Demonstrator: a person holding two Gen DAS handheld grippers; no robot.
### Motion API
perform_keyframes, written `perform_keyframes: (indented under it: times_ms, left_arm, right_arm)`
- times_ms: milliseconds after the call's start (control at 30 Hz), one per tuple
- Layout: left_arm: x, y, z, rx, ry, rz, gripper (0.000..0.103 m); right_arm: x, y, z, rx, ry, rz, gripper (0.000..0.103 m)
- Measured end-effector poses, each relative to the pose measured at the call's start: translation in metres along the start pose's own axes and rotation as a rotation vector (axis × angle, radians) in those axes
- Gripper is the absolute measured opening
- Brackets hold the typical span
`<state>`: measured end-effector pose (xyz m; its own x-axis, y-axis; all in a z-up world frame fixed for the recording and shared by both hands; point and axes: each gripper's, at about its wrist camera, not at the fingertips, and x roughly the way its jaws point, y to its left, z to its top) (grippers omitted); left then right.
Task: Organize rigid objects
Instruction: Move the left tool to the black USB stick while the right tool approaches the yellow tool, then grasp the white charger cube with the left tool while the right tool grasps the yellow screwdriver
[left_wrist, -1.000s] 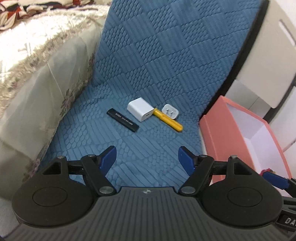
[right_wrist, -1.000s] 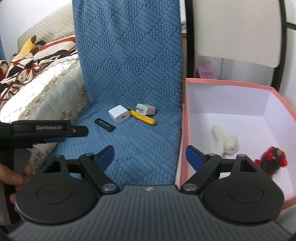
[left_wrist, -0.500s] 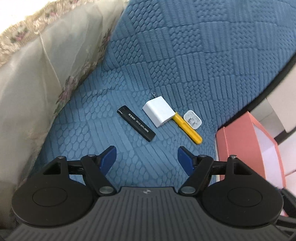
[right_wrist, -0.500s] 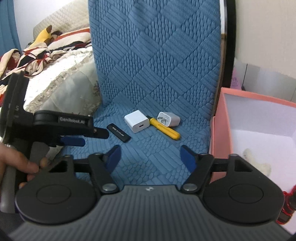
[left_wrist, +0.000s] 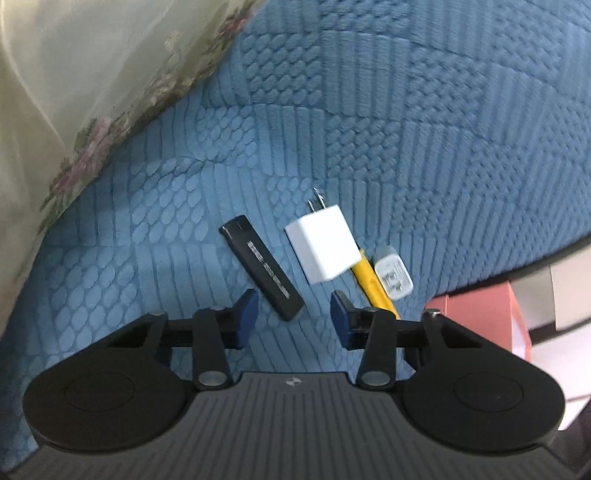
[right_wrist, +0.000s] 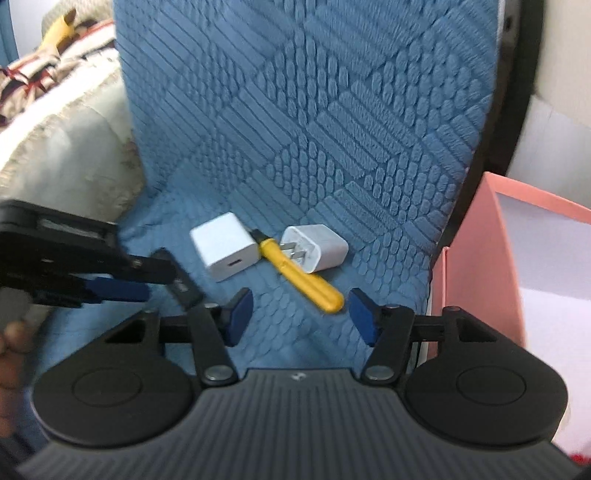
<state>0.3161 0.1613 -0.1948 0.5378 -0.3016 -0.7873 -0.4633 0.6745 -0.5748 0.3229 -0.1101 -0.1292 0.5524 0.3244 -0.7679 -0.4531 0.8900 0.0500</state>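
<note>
On the blue quilted cover lie a black stick (left_wrist: 262, 271), a white charger cube (left_wrist: 321, 247), a yellow tool (left_wrist: 371, 284) and a small white plug (left_wrist: 393, 278). My left gripper (left_wrist: 293, 314) hangs low over the black stick. Its jaws are closing with the stick's near end between them, and the pads do not touch it. The right wrist view shows the cube (right_wrist: 225, 251), the plug (right_wrist: 317, 251) and the yellow tool (right_wrist: 299, 273). My right gripper (right_wrist: 301, 315) is closing, the tool's near end just ahead of its tips. The left gripper (right_wrist: 155, 278) partly hides the stick (right_wrist: 184, 284).
A pink box (right_wrist: 469, 288) stands right of the cover, also visible as the pink box (left_wrist: 484, 317) in the left wrist view. A beige floral bedspread (left_wrist: 74, 110) borders the cover on the left. A hand (right_wrist: 11, 332) holds the left gripper.
Both grippers have come down and forward toward the objects, which now look much larger. Both pairs of jaws have narrowed. The left view has rolled, so the stick now points toward its jaws.
</note>
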Motion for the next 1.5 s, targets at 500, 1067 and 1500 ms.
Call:
perform_keyframes:
  times_ms: [500, 1067, 1500]
  left_arm:
    - [0.027, 0.011, 0.026, -0.051, -0.008, 0.018, 0.040]
    - [0.027, -0.024, 0.039, 0.143, -0.053, 0.057, 0.052]
    - [0.027, -0.054, 0.037, 0.320, -0.101, 0.149, 0.064]
  right_arm:
    - [0.059, -0.009, 0.011, -0.040, 0.103, -0.004, 0.043]
    - [0.039, 0.006, 0.004, -0.017, 0.159, 0.125, 0.022]
    - [0.051, 0.016, 0.000, -0.056, 0.132, 0.172, 0.023]
